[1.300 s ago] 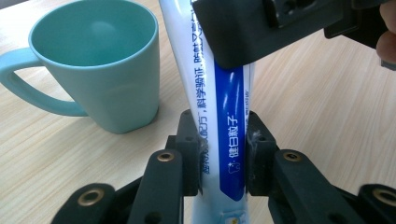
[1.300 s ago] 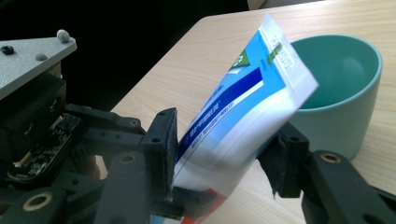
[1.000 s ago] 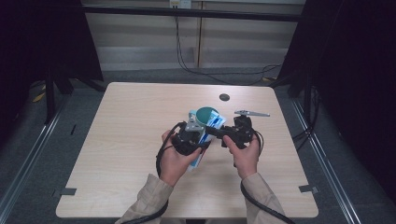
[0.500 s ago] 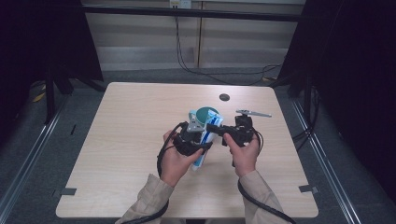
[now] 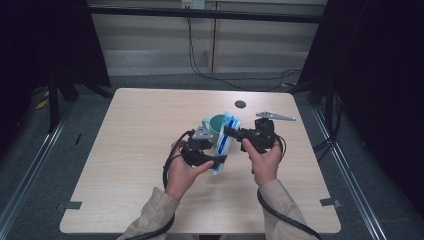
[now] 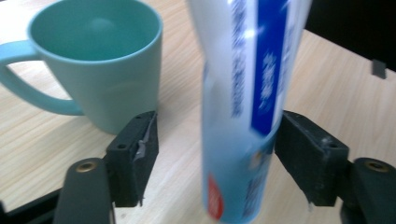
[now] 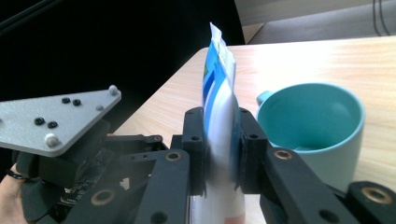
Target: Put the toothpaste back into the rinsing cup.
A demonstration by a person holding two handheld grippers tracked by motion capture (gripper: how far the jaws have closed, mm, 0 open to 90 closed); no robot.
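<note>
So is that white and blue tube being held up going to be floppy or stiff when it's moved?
Probably soft: the white and blue plastic tube looks pinched flat between the right hand-held gripper jaws. Its flat crimped end likely stops it rolling. It seems light, held upright by one grip while the left hand-held gripper stands open around it beside the teal ceramic mug.

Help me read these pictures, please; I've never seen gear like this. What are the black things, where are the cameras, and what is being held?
A person sits at a wooden table with a handheld gripper in each hand. One picture looks down from above; the other two come from cameras riding on each gripper.

The right gripper has its fingers shut on a white and blue tube. The left gripper is open, with the tube's lower end between its fingers.

A teal mug stands just behind. Farther back lie a grey metal piece and a small dark disc.
</note>
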